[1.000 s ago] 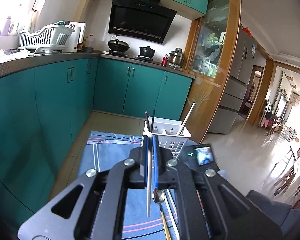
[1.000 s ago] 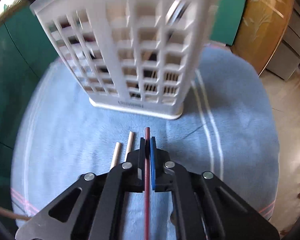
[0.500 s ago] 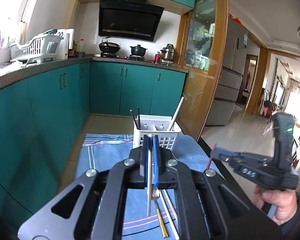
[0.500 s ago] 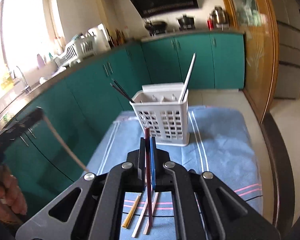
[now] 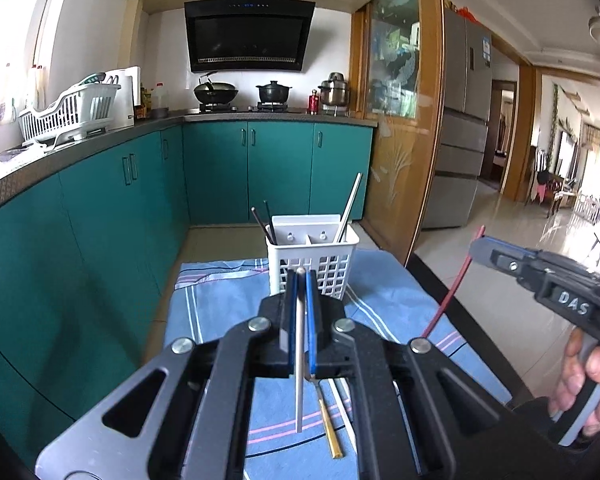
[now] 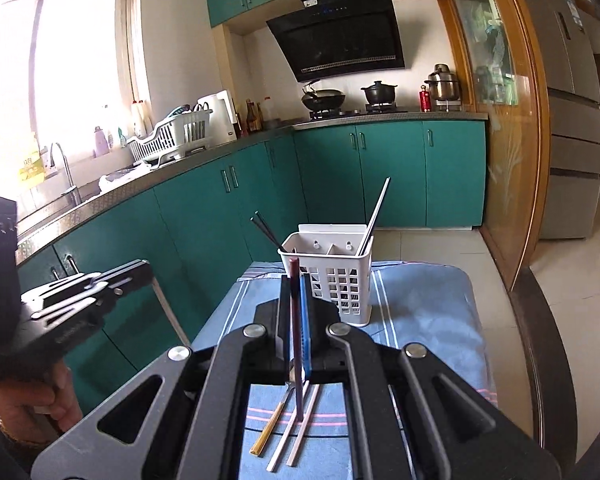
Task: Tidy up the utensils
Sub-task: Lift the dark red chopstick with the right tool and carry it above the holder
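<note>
A white slotted utensil basket (image 5: 314, 268) (image 6: 334, 284) stands on the far part of a blue cloth (image 5: 228, 304). Two dark chopsticks (image 5: 262, 220) lean in its left compartment and a pale one (image 5: 350, 208) in its right. My left gripper (image 5: 300, 280) is shut on a pale chopstick (image 5: 299, 360), held in the air short of the basket. My right gripper (image 6: 296, 280) is shut on a dark red chopstick (image 6: 297, 340), also short of the basket. In the left wrist view the right gripper (image 5: 480, 250) shows at the right with the red chopstick (image 5: 456, 280) hanging below it.
On the near cloth lie a gold-handled utensil (image 6: 270, 428) and two pale chopsticks (image 6: 296, 432). The table's dark rim (image 6: 540, 344) runs along the right. Teal cabinets (image 5: 100, 220) stand to the left and behind. A hand (image 5: 592, 384) holds the right gripper's handle.
My right gripper has risen and pulled well back from the basket with the red chopstick, coming into the left wrist view. My left gripper has rolled a little and drifted sideways.
</note>
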`<act>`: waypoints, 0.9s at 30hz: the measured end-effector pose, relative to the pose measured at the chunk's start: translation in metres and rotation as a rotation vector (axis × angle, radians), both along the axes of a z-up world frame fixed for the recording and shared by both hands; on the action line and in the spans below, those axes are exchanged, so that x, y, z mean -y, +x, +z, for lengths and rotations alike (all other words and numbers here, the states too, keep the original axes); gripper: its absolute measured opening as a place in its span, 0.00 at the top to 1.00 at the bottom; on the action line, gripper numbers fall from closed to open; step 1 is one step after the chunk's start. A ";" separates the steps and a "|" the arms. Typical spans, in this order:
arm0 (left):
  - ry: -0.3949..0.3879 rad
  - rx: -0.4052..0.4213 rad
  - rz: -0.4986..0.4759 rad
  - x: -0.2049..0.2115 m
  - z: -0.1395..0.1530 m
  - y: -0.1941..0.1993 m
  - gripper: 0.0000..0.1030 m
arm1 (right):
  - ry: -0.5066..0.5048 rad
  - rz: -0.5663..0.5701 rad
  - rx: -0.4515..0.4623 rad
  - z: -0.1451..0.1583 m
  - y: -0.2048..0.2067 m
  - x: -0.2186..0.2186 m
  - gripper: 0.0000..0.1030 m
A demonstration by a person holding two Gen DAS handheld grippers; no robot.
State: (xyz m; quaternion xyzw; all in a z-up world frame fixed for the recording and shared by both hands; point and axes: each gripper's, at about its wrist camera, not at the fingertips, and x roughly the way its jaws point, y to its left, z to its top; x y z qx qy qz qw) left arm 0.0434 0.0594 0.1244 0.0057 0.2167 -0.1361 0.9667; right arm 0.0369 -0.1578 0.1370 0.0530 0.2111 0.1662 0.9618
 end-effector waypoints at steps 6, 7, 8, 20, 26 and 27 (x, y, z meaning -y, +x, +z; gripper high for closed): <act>0.016 -0.015 -0.011 0.005 -0.004 0.003 0.96 | -0.009 0.002 -0.034 -0.008 0.000 0.004 0.95; 0.014 -0.016 -0.011 0.005 -0.005 0.004 0.96 | -0.011 0.003 -0.038 -0.010 0.000 0.004 0.95; 0.014 -0.019 -0.011 0.005 -0.005 0.005 0.96 | -0.015 0.005 -0.041 -0.011 0.001 0.004 0.95; -0.014 -0.022 -0.006 -0.005 -0.005 0.010 0.96 | -0.043 0.037 0.020 0.048 0.054 -0.015 0.95; -0.040 -0.029 0.005 -0.016 -0.006 0.015 0.96 | -0.065 -0.018 0.091 0.109 0.115 -0.024 0.95; -0.043 -0.031 0.008 -0.017 -0.006 0.015 0.96 | -0.063 -0.030 0.099 0.117 0.126 -0.024 0.95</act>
